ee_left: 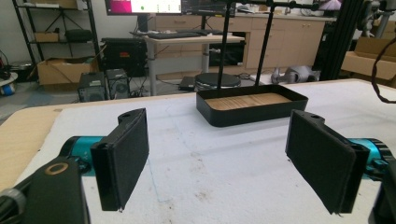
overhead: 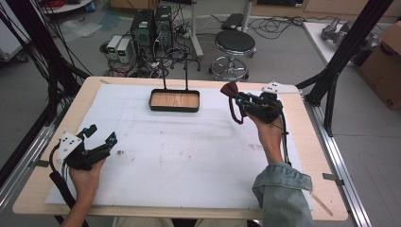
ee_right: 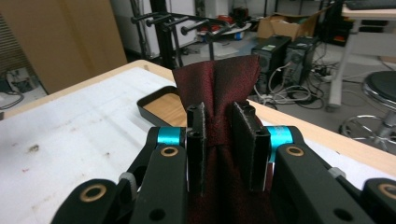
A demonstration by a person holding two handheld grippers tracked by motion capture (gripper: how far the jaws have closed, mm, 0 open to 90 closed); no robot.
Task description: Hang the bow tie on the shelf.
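Both grippers up: right gripper (ee_right: 218,140) pinches the dark red bow tie (ee_right: 219,84) at its knot, cloth fanning out past the tips, held above the table's far right, right of the black tray (overhead: 174,100). Left gripper (ee_left: 229,154) jaws spread wide, nothing between, low over the white mat (overhead: 189,151) near left.

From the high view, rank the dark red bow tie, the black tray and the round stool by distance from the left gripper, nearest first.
1. black tray: table's far middle, nearest the left gripper.
2. dark red bow tie: far right, clamped in the right gripper.
3. round stool: on the floor beyond the table.
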